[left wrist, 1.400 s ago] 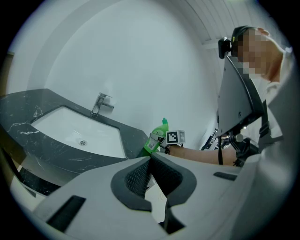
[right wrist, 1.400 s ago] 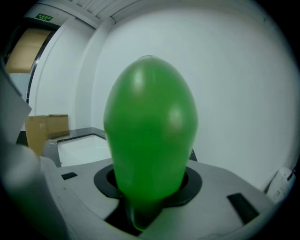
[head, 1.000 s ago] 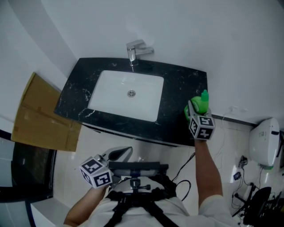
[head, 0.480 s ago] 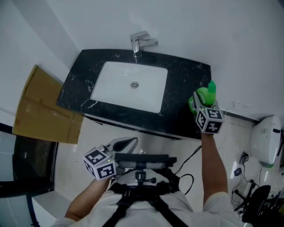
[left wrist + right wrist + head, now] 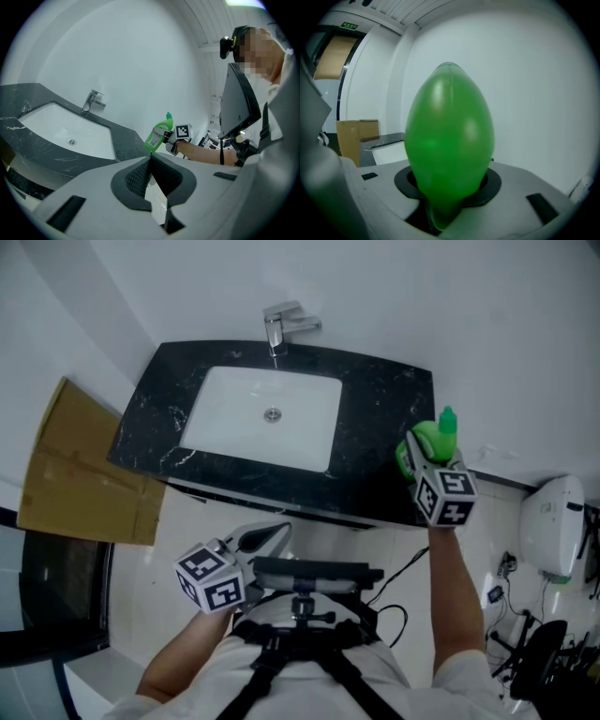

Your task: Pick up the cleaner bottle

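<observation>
Cleaner bottle (image 5: 431, 439): bright green, green cap, pale label, tilted over the right end of the black counter (image 5: 375, 427). My right gripper (image 5: 419, 457) is part-spread, pinching its body. My left gripper (image 5: 150, 159) is pressed together, empty.

Glossy green plastic cleaner bottle (image 5: 431, 439), polished black veined stone counter (image 5: 384, 418), shiny metal tap (image 5: 281, 326), matt cardboard box (image 5: 80, 474)

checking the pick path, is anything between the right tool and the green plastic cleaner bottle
Nothing visible stands between them. The right tool is already clamped on the green plastic cleaner bottle, held up near the right end of the black stone counter.
</observation>
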`<state>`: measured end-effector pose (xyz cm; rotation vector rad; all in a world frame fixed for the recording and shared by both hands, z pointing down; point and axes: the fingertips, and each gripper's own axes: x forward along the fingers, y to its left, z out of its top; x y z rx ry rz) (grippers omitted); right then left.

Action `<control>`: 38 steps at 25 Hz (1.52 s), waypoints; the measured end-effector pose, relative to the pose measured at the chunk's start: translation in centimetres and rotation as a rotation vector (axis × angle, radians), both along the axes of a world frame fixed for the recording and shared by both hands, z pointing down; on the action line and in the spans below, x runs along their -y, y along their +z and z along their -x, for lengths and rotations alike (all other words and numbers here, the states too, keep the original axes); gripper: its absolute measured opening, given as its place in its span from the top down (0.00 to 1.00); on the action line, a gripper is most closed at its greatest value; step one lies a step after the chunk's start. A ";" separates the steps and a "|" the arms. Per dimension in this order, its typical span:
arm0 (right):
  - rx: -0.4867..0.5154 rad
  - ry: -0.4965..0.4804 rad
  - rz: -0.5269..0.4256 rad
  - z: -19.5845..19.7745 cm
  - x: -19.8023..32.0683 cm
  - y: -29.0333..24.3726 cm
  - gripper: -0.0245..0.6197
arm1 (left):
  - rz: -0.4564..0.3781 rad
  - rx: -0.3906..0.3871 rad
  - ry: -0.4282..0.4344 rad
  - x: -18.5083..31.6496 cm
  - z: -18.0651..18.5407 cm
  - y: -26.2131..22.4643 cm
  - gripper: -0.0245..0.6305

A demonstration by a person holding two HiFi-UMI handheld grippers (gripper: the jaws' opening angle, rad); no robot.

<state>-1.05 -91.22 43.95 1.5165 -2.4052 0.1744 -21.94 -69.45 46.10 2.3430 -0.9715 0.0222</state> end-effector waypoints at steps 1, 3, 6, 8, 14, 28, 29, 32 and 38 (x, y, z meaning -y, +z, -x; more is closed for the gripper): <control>0.001 -0.003 -0.006 0.0 -0.4 -0.5 0.71 | -0.003 -0.004 0.006 0.0 -0.2 -0.1 0.97; 0.006 -0.008 -0.016 -0.1 -1.1 -1.5 0.71 | -0.008 -0.007 0.015 0.0 -0.4 -0.2 0.97; 0.020 -0.006 -0.028 -0.6 -2.2 -2.7 0.71 | -0.017 -0.017 0.031 0.1 -0.9 -0.5 0.97; 0.023 -0.004 -0.031 -1.0 -3.0 -3.3 0.71 | -0.023 -0.020 0.042 0.1 -1.2 -0.6 0.97; 0.011 -0.001 -0.033 -1.9 -5.6 -4.5 0.71 | -0.027 -0.026 0.069 -0.2 -1.8 -0.7 0.97; 0.020 -0.014 -0.047 -2.5 -9.9 -7.1 0.71 | -0.042 -0.029 0.109 -0.5 -2.7 -1.1 0.97; 0.022 -0.013 -0.046 -2.6 -10.1 -7.2 0.71 | -0.043 -0.032 0.112 -0.5 -2.8 -1.1 0.97; 0.020 -0.010 -0.045 -2.7 -10.5 -7.5 0.71 | -0.043 -0.036 0.117 -0.7 -2.9 -1.1 0.97; 0.017 -0.015 -0.047 -2.7 -11.4 -8.0 0.71 | -0.041 -0.037 0.126 -0.9 -3.0 -1.0 0.97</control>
